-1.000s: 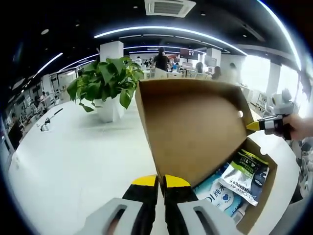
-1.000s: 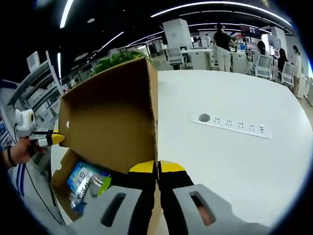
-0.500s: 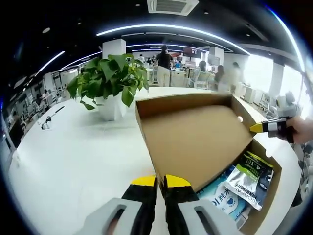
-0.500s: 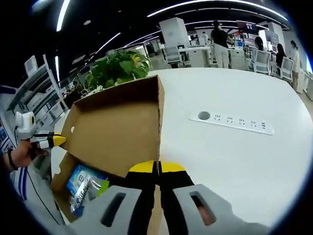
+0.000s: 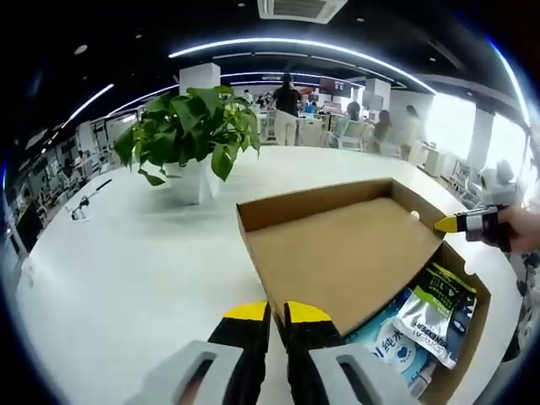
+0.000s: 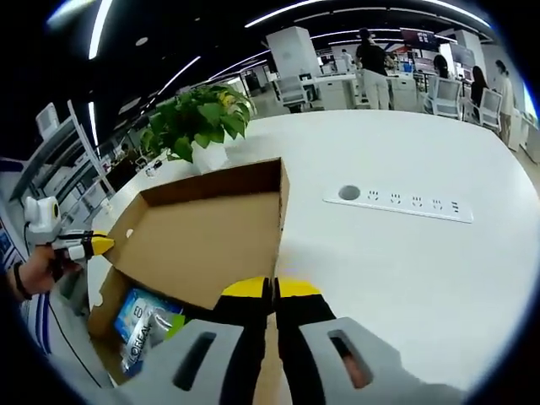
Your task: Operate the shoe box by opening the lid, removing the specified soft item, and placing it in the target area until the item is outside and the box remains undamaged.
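Left gripper view: looking across a white table [image 5: 110, 278] at the shoe box [image 5: 468, 333], standing open near the right side. Left gripper [image 5: 268, 314] sitting at the bottom with its yellow-tipped jaws pressed together, pinching the near edge of the cardboard lid [image 5: 337, 253], which is lying tilted back with its inner face up. Showing inside the box, soft packets: a blue-and-white pack [image 5: 388, 350] and a dark-and-silver pouch [image 5: 434, 308] lying partly on top of it. Reaching in from the right, the right gripper [image 5: 456, 223], its yellow tip touching the far corner of the lid. Standing well beyond the lid, a potted plant [image 5: 190, 139] in a white pot.

Right gripper view: right gripper [image 6: 272, 289] rising from the bottom, jaws closed together on the lid's [image 6: 202, 236] edge, no gap showing between the tips. Lying below the lid on the left, the box [image 6: 101, 308] with the blue pack [image 6: 135, 308] and pouch [image 6: 152, 331] inside. Coming in from the left, the left gripper [image 6: 93, 244], held by a hand [image 6: 34, 270], meeting the lid's opposite corner. Sitting flush in the table [image 6: 422, 278] to the right, a power strip [image 6: 401, 202]. Standing behind the lid, the plant [image 6: 198, 122].
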`<action>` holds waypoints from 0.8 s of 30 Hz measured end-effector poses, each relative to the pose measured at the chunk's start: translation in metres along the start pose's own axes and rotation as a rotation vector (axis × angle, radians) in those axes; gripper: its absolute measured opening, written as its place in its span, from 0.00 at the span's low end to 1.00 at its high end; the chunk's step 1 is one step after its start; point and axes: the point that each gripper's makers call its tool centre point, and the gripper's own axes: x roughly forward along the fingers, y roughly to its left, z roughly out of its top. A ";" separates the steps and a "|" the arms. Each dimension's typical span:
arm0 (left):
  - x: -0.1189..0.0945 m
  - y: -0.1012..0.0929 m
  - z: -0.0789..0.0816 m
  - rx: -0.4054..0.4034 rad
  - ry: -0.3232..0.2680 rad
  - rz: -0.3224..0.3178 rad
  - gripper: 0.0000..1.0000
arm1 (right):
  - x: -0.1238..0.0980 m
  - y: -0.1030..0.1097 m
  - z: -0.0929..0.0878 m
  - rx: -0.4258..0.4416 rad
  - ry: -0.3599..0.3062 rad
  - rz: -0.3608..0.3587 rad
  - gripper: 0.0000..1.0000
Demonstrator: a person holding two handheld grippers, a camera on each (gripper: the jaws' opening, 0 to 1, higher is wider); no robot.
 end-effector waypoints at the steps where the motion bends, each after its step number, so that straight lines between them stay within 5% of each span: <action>1: 0.001 0.001 0.000 -0.002 0.001 0.003 0.06 | 0.000 -0.001 0.000 0.001 0.000 -0.001 0.01; 24: 0.008 -0.001 -0.002 -0.013 0.043 0.016 0.07 | 0.001 -0.002 -0.003 0.015 0.035 -0.022 0.03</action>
